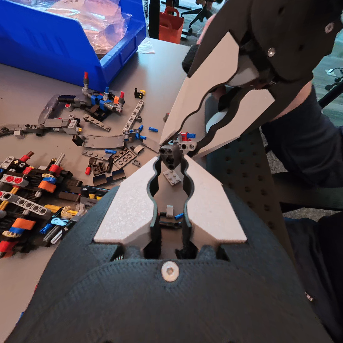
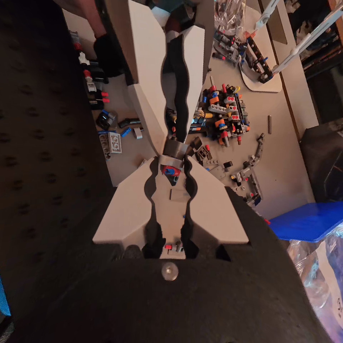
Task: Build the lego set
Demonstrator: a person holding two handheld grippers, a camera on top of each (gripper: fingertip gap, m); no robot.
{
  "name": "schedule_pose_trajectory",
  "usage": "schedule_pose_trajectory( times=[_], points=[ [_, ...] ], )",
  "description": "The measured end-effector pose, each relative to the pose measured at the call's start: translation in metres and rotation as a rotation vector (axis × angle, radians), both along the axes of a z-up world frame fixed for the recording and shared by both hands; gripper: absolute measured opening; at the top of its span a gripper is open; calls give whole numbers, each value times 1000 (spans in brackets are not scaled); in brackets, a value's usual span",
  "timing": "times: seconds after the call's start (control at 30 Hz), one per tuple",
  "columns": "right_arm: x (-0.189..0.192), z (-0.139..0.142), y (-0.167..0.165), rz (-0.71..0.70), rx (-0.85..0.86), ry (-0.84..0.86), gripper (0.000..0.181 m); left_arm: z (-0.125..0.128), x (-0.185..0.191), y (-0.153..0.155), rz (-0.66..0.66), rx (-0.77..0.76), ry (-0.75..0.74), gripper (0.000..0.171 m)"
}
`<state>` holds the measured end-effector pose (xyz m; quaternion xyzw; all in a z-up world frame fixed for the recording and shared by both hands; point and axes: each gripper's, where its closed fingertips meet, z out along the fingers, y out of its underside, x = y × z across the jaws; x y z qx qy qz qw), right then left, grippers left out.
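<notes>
Your left gripper [image 1: 169, 157] is nearly closed, its tips pinching a dark grey piece [image 1: 169, 155]. Your right gripper [image 2: 171, 160] meets it tip to tip from 1 o'clock, narrowly parted around a light grey beam [image 2: 171, 161] with a red and blue pin [image 2: 170, 171]. On the bench [image 1: 159, 74], loose bricks lie at 9 o'clock, a large build [image 1: 27, 196] at 8, a blue bin [image 1: 61, 37] at 11

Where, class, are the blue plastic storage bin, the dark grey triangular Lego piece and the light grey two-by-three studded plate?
blue plastic storage bin [image 1: 55, 42], left wrist view, front wall.
dark grey triangular Lego piece [image 1: 169, 156], left wrist view, holed face.
light grey two-by-three studded plate [image 1: 172, 177], left wrist view, studded top.
</notes>
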<state>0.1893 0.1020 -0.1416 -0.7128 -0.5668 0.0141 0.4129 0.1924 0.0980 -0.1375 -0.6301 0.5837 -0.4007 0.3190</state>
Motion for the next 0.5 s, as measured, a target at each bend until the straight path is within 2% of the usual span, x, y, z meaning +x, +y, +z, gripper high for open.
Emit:
schedule_pose_trajectory(
  times=[0.2, 0.5],
  points=[
    [-1, 10, -2, 17, 27, 50, 25, 12, -2, -1, -10, -28, -55, 15],
    [10, 8, 0, -11, 5, 66, 25, 18, -3, 0, -5, -54, -89, 12]
  ],
)
